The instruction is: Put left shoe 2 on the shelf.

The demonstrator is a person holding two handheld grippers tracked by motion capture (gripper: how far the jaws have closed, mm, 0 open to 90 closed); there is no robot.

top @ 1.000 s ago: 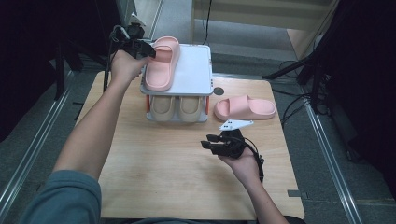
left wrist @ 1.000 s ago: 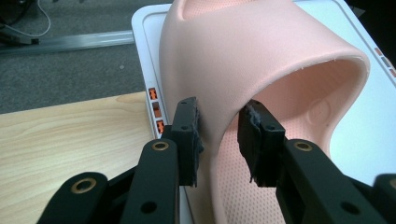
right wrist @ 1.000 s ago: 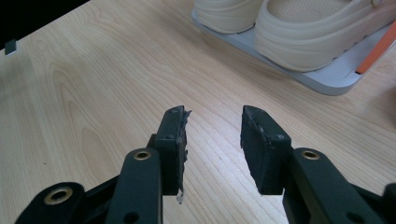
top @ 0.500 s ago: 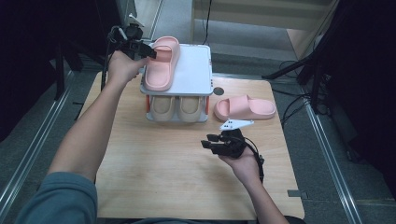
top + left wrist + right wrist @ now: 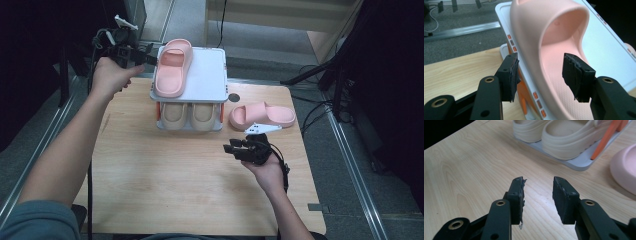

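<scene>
High view: I've one pink slipper [image 5: 171, 67] set on the shoe rack [image 5: 212, 75] top shelf, left gripper [image 5: 148, 58] just opened, backing toward its left edge; second slipper [image 5: 262, 114] waits on table [image 5: 150, 175] | Left gripper view: jaws spread, straddling slipper rim, not pressing | Right gripper view: right gripper [image 5: 538, 192] spread, empty, bare table ahead

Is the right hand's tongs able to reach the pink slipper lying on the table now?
Probably yes: the right tongs stand open over bare wood, and the pink slipper lies close beyond them beside the shoe rack, nothing between.
</scene>
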